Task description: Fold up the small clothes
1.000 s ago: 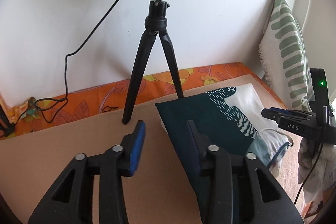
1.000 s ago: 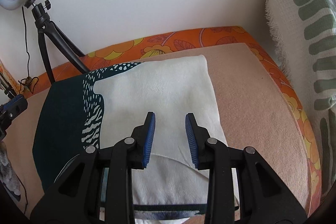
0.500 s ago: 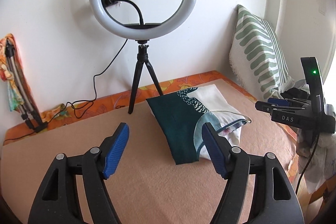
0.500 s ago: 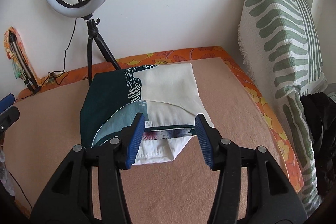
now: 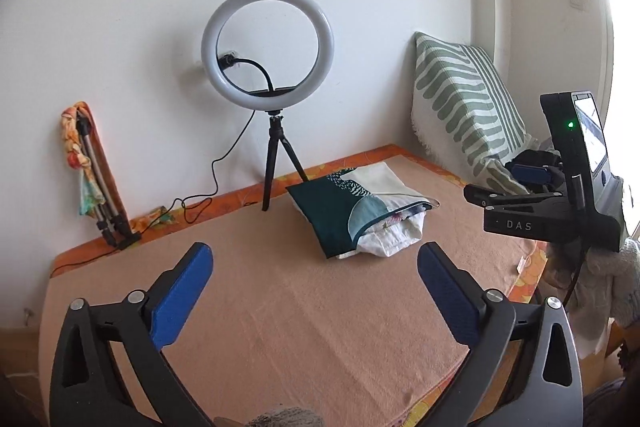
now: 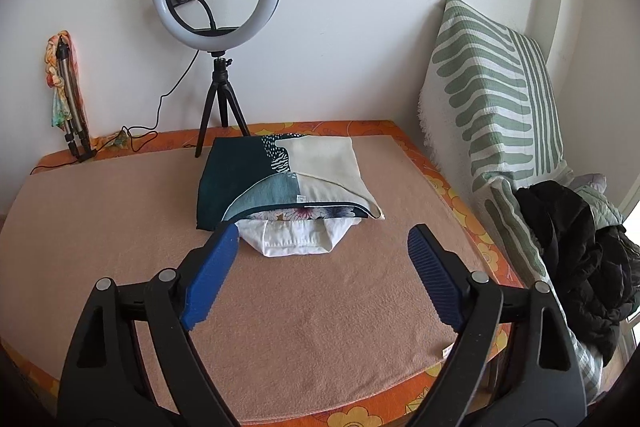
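A folded pile of small clothes (image 6: 280, 183) lies at the back of the peach blanket (image 6: 312, 327). The top piece is dark teal and cream; a white garment (image 6: 294, 237) and a floral one show under its front edge. The pile also shows in the left wrist view (image 5: 356, 215). My right gripper (image 6: 320, 263) is open and empty, held above the blanket just in front of the pile. My left gripper (image 5: 314, 279) is open and empty, further back and to the left. The right gripper's body (image 5: 552, 203) shows at the right of the left wrist view.
A ring light on a black tripod (image 6: 218, 27) stands at the wall behind the pile, its cable trailing left. A folded tripod with a cloth (image 6: 66, 95) leans at the back left. A green-striped pillow (image 6: 492, 99) and a black jacket (image 6: 576, 259) lie at the right.
Both grippers have pulled back and up from the pile and opened wide. The folded pile stays on the blanket, now further from both.
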